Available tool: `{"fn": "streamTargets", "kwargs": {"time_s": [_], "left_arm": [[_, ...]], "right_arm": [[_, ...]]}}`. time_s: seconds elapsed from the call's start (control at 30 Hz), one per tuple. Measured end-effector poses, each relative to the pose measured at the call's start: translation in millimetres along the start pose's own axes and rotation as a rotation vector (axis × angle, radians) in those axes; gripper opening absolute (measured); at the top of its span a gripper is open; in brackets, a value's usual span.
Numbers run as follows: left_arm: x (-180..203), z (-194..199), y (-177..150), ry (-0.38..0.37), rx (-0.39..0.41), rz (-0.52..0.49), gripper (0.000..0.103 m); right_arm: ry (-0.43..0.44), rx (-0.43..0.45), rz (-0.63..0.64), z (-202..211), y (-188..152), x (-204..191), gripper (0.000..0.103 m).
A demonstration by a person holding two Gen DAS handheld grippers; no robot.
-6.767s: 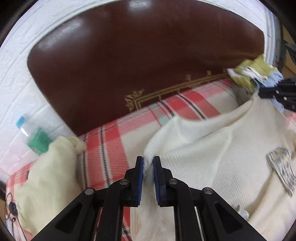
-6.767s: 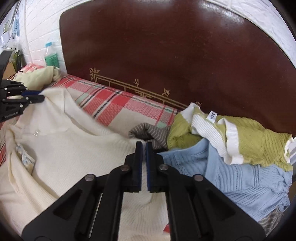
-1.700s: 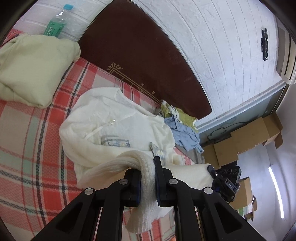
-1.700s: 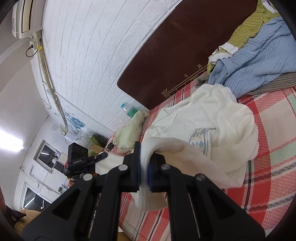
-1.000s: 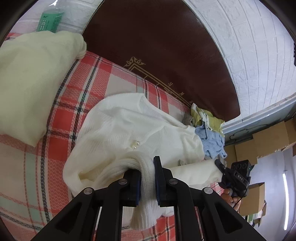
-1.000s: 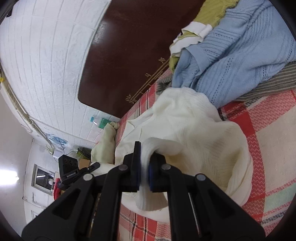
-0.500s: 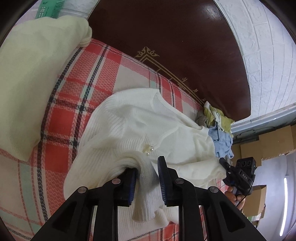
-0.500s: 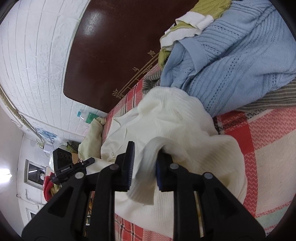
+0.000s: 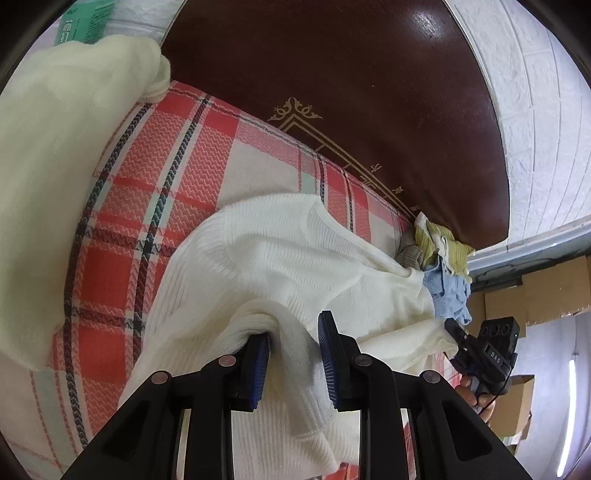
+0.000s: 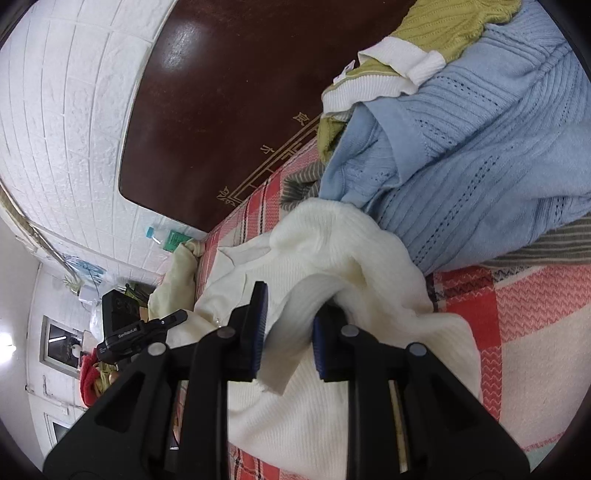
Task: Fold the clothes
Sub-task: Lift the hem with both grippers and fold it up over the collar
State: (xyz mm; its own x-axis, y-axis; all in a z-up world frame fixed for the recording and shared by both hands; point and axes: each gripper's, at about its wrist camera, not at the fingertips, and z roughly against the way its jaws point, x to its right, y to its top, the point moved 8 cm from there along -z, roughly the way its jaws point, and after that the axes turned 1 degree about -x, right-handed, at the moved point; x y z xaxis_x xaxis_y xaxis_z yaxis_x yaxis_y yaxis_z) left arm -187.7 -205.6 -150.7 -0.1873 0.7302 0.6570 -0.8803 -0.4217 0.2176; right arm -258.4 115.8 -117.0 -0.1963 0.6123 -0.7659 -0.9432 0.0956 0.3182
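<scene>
A white knitted cardigan [image 9: 295, 254] lies on the red plaid bed cover [image 9: 155, 155], also in the right wrist view [image 10: 332, 243]. My left gripper [image 9: 293, 349] is open, with a bunched fold of the cardigan lying loose between its blue pads. My right gripper [image 10: 290, 326] is open too, with another fold of the cardigan between its pads. Each gripper shows in the other's view: the right one at the far right [image 9: 480, 354], the left one at the left [image 10: 140, 328].
A pale yellow folded garment [image 9: 55, 177] lies at the left by a green bottle [image 9: 85, 22]. A pile with a blue sweater [image 10: 480, 147] and a green-white one [image 10: 436, 37] lies at the right. The dark brown headboard [image 9: 369, 92] stands behind. Cardboard boxes [image 9: 546, 291] stand past the bed.
Both grippers lowered the cardigan's folded part onto the garment toward the headboard, then their jaws opened and let the knit go.
</scene>
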Motion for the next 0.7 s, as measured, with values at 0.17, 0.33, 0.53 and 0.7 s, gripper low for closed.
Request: {"fn": "streamTargets", "kwargs": {"time_s": [0.17, 0.33, 0.53, 0.7], "left_arm": [[-2, 4, 8, -0.018, 0.016, 0.027, 0.028], [-9, 4, 8, -0.005, 0.014, 0.037, 0.029], [-14, 5, 9, -0.011, 0.019, 0.05, 0.029], [-15, 8, 12, -0.028, 0.028, 0.072, 0.033]], "right_arm": [[-0.009, 0.009, -0.005, 4, 5, 1, 0.025], [-0.04, 0.026, 0.011, 12, 9, 2, 0.026], [-0.081, 0.063, 0.056, 23, 12, -2, 0.026], [-0.114, 0.062, 0.08, 26, 12, -3, 0.026]]}}
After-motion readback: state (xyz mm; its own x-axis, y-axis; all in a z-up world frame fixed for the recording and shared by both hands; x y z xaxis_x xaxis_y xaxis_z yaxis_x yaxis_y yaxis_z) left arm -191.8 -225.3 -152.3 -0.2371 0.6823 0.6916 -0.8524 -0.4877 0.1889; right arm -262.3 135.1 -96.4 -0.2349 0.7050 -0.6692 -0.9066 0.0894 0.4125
